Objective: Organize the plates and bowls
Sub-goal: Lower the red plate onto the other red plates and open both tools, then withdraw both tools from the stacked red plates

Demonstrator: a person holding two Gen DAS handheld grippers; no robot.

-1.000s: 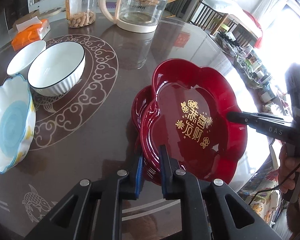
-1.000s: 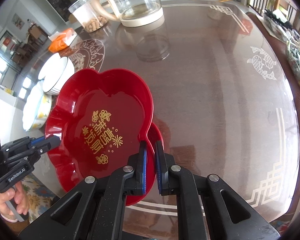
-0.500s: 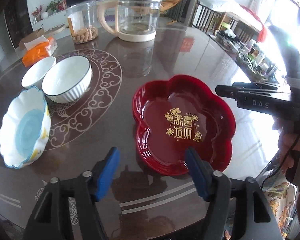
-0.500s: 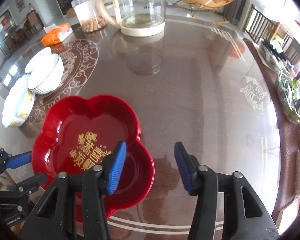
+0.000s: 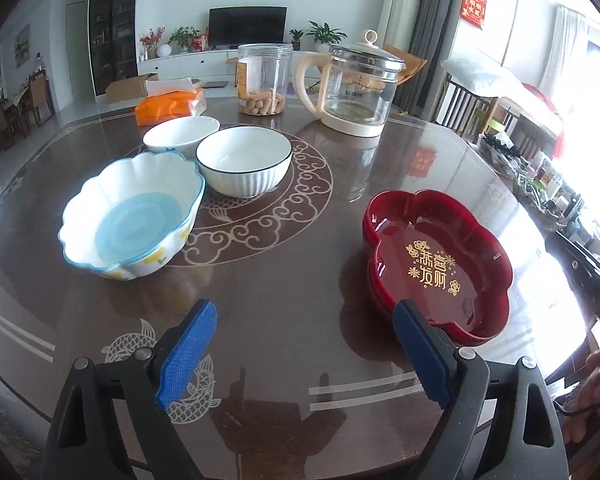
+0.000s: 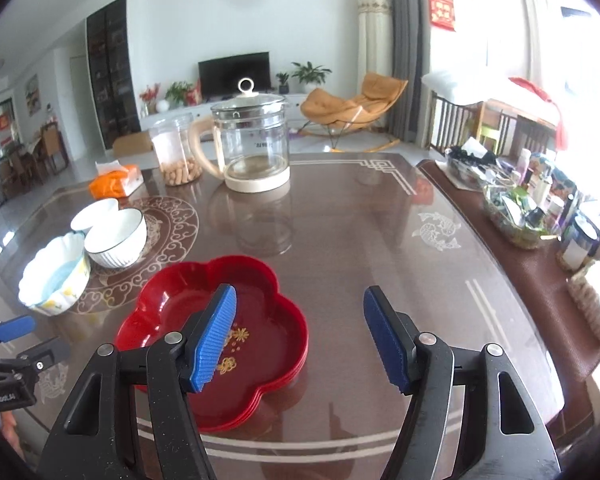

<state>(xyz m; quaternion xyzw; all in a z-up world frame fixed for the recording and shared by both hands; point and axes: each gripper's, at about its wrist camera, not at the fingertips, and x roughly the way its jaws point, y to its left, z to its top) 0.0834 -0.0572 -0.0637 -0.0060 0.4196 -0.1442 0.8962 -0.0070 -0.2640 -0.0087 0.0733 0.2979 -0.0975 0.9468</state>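
Clearly both tongs, left gripper (image 5: 304, 350) and right gripper (image 6: 298, 338), have just been opening and gape wide, empty; the ribbed white bowl (image 5: 244, 166), upper-left of centre, looks ceramic, slick and breakable, best pinched at its rim.

This is a lived-in home, an open living and dining room. A glossy brown desk (image 6: 340, 240) with inlaid fish and cloud patterns carries a glass kettle (image 6: 256, 148), a snack jar (image 6: 176, 148) and a tissue pack (image 6: 116, 184). Beyond it stand a television (image 6: 234, 74) on a white cabinet, potted plants (image 6: 310, 74), an orange lounge chair (image 6: 352, 108) and curtained windows.
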